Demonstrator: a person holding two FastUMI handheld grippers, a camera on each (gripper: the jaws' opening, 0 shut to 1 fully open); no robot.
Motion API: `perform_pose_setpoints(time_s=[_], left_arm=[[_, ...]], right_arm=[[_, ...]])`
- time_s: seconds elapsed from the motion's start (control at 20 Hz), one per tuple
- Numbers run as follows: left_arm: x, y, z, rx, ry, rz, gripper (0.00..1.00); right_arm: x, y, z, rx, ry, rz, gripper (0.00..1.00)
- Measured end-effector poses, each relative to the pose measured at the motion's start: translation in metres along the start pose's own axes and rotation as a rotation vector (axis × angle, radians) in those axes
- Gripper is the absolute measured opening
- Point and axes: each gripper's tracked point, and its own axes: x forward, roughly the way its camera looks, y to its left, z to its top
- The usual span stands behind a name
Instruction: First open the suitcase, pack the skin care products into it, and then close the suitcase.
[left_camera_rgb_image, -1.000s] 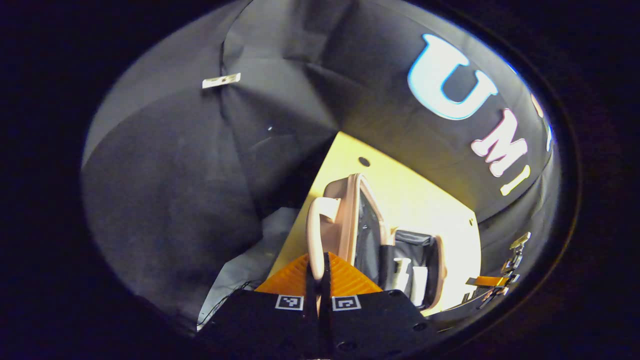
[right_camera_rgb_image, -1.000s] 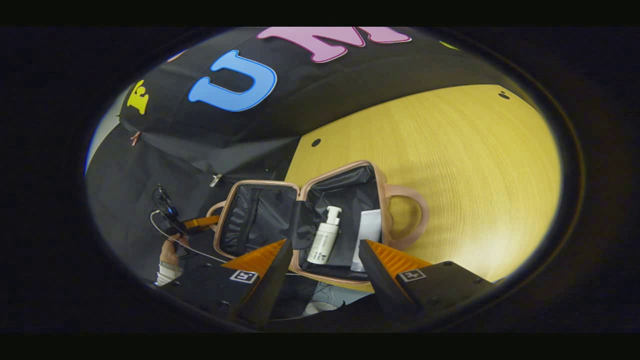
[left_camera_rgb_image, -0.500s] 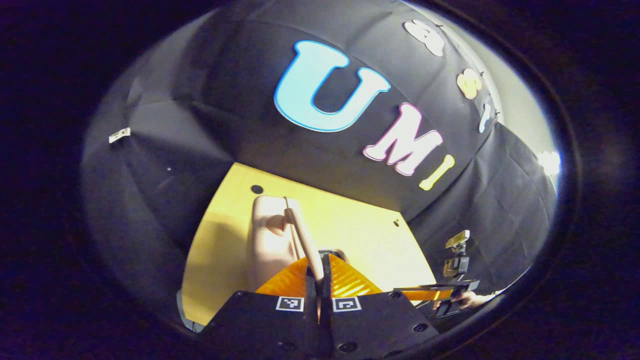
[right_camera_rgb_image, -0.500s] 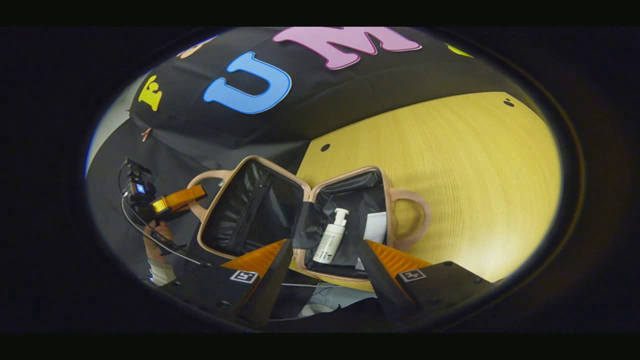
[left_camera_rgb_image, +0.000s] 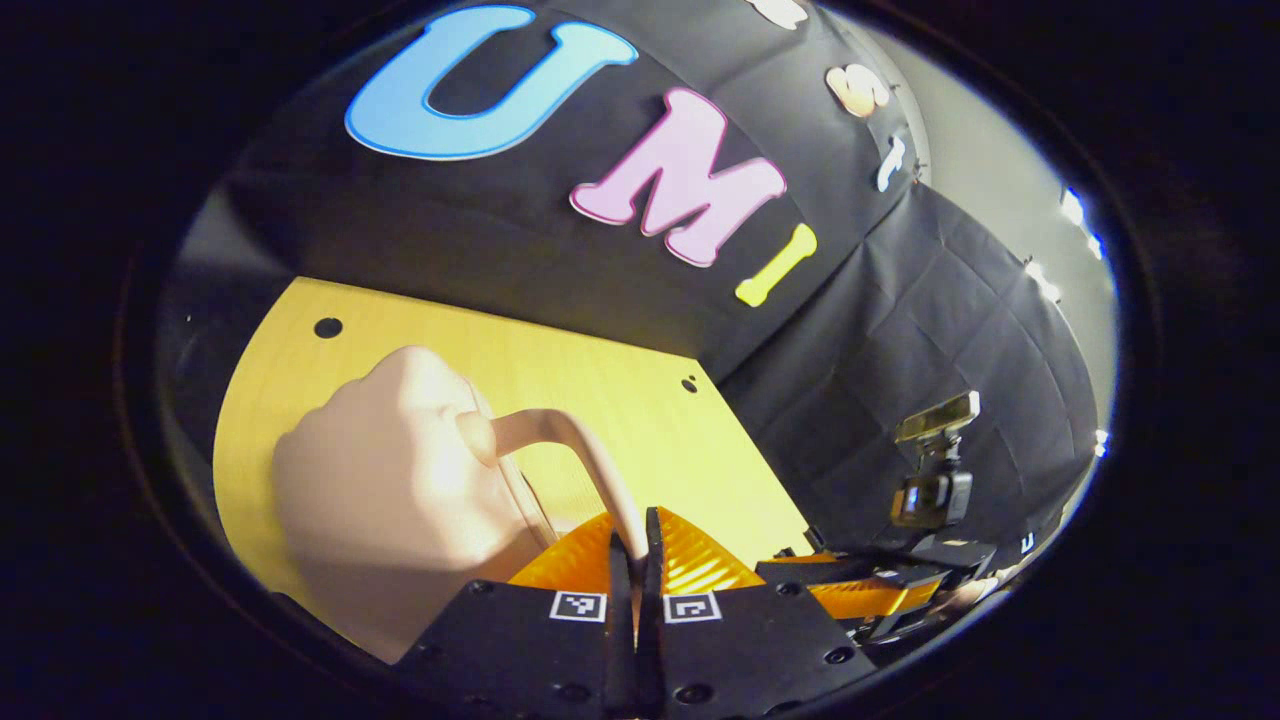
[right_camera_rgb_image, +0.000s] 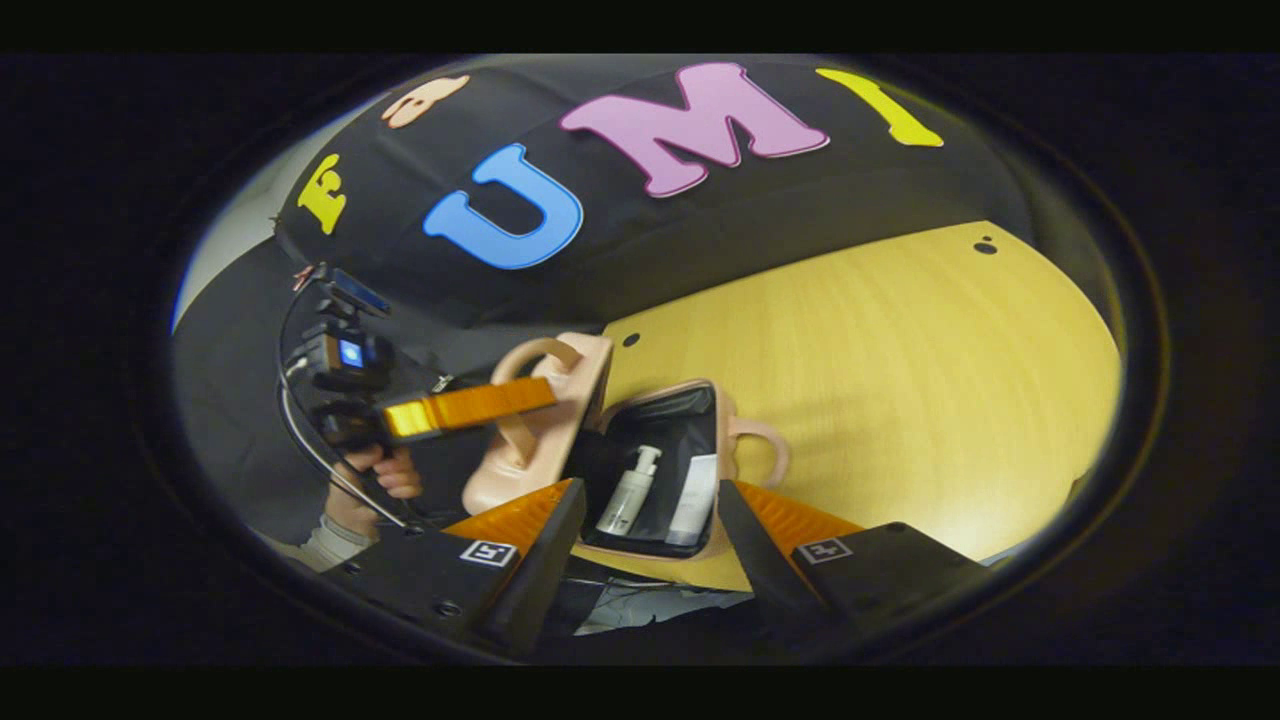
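Observation:
A pink suitcase lies half open on the wooden table (right_camera_rgb_image: 880, 380). Its lid (right_camera_rgb_image: 540, 440) stands nearly upright over the black-lined base (right_camera_rgb_image: 722, 520). Inside the base lie a white pump bottle (right_camera_rgb_image: 625, 495) and a white tube (right_camera_rgb_image: 692, 498). My left gripper (left_camera_rgb_image: 633, 535) is shut on the lid's pink handle (left_camera_rgb_image: 560, 435), with the lid's outer shell (left_camera_rgb_image: 390, 480) below and to its left. In the right gripper view the left gripper (right_camera_rgb_image: 470, 405) reaches in from the left to that handle. My right gripper (right_camera_rgb_image: 650, 487) is open, held above the base with nothing between its fingers.
A second pink handle (right_camera_rgb_image: 760, 450) sticks out from the base's right side. A hand (right_camera_rgb_image: 385, 475) holds the left gripper past the table's left edge. The right gripper (left_camera_rgb_image: 860, 595) and its camera show low right in the left gripper view. Bare tabletop (left_camera_rgb_image: 620, 390) stretches behind the suitcase.
The left gripper has swung the lid up from lying flat open to nearly upright over the base, still holding its handle. The right gripper has stayed open and drawn back a little.

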Motion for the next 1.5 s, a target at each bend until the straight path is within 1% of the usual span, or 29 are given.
perform_pose_setpoints(time_s=[0.1,0.15,0.2,0.35,0.5,0.7,0.75,0.8,0.85,0.9,0.95,1.05,1.1,1.15,1.25,1.4,1.45,1.5], left_arm=[[0.036,-0.002,-0.032,0.025,0.095,0.017,0.07],[0.048,0.0,-0.044,0.048,0.138,0.047,0.07],[0.058,0.004,-0.056,0.086,0.188,0.079,0.07],[0.069,0.012,-0.076,0.144,0.292,0.175,0.07],[0.07,0.009,-0.073,0.22,0.316,0.245,0.07],[0.077,0.013,-0.081,0.227,0.334,0.34,0.14],[0.078,0.013,-0.081,0.233,0.328,0.362,0.19],[0.08,0.013,-0.079,0.225,0.307,0.39,0.22],[0.08,0.014,-0.077,0.208,0.286,0.43,0.28],[0.077,0.01,-0.077,0.183,0.27,0.447,0.33],[0.075,0.003,-0.073,0.172,0.235,0.446,0.47],[0.066,-0.009,-0.064,0.177,0.161,0.48,0.75],[0.06,-0.018,-0.054,0.179,0.108,0.488,0.84],[0.052,-0.036,-0.043,0.173,0.044,0.483,0.97],[0.035,-0.067,-0.025,0.166,-0.068,0.479,0.97],[0.0,-0.115,-0.004,0.229,-0.209,0.488,0.97],[-0.014,-0.131,0.001,0.266,-0.249,0.5,0.97],[-0.026,-0.146,0.007,0.305,-0.283,0.519,0.97]], right_arm=[[-0.015,-0.011,0.009,0.01,-0.049,-0.027,0.86],[-0.025,-0.024,0.02,0.017,-0.076,-0.044,0.86],[-0.034,-0.034,0.022,0.025,-0.097,-0.069,0.86],[-0.056,-0.064,0.02,0.061,-0.14,-0.128,0.86],[-0.069,-0.084,0.015,0.062,-0.151,-0.165,0.85],[-0.079,-0.094,0.02,0.071,-0.159,-0.133,0.85],[-0.083,-0.096,0.022,0.059,-0.154,-0.123,0.86],[-0.088,-0.1,0.026,0.042,-0.153,-0.112,0.86],[-0.092,-0.104,0.028,0.026,-0.147,-0.104,0.86],[-0.099,-0.108,0.03,0.011,-0.145,-0.092,0.86],[-0.105,-0.113,0.035,-0.007,-0.153,-0.086,0.86],[-0.114,-0.123,0.039,-0.039,-0.151,-0.083,0.85],[-0.121,-0.126,0.044,-0.068,-0.161,-0.081,0.85],[-0.127,-0.13,0.052,-0.112,-0.182,-0.09,0.85],[-0.14,-0.143,0.067,-0.221,-0.232,-0.137,0.85],[-0.164,-0.138,0.098,-0.382,-0.343,-0.165,0.86],[-0.173,-0.133,0.107,-0.426,-0.381,-0.165,0.77],[-0.182,-0.127,0.117,-0.465,-0.42,-0.163,0.92]])
